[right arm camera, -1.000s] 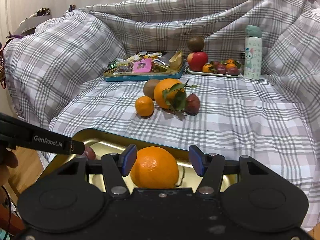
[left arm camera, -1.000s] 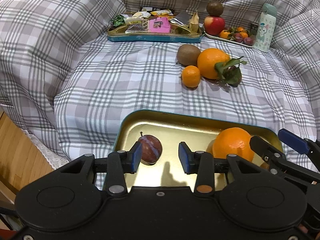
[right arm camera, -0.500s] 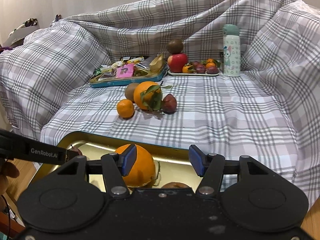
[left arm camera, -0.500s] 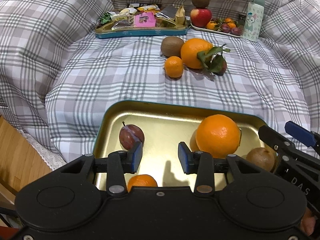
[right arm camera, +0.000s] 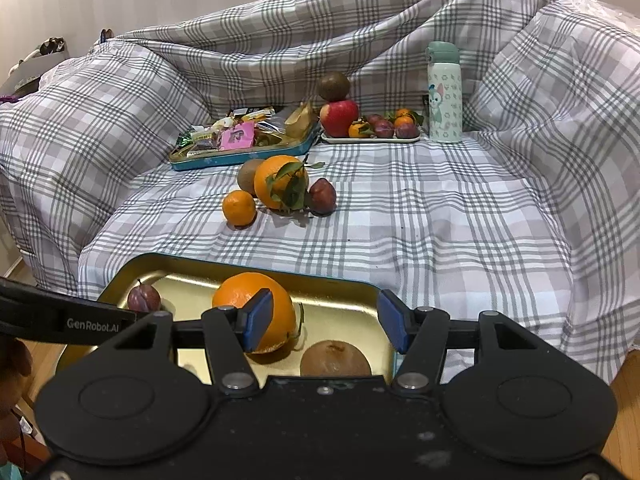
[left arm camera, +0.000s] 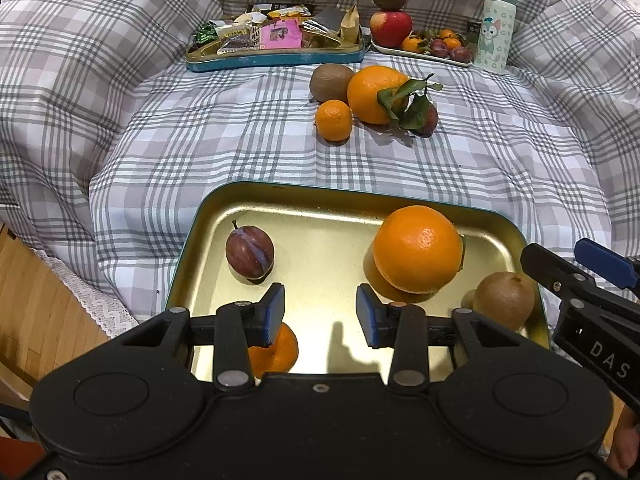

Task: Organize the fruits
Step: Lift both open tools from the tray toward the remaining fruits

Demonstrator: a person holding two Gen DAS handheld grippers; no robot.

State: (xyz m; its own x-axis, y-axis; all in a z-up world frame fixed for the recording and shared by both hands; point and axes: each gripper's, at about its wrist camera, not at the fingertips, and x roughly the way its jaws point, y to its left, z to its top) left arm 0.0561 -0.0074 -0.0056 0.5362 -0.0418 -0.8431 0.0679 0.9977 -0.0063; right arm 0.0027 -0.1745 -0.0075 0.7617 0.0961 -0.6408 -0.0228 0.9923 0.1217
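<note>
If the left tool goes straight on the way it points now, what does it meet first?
Most likely the bare floor of the tray, between the plum and the orange. The open left tool holds nothing.

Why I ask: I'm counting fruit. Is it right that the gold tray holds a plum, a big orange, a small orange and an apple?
Not quite. The fourth fruit in the tray is a kiwi, not an apple, as the left wrist view shows. The plum, big orange and small orange are there.
</note>
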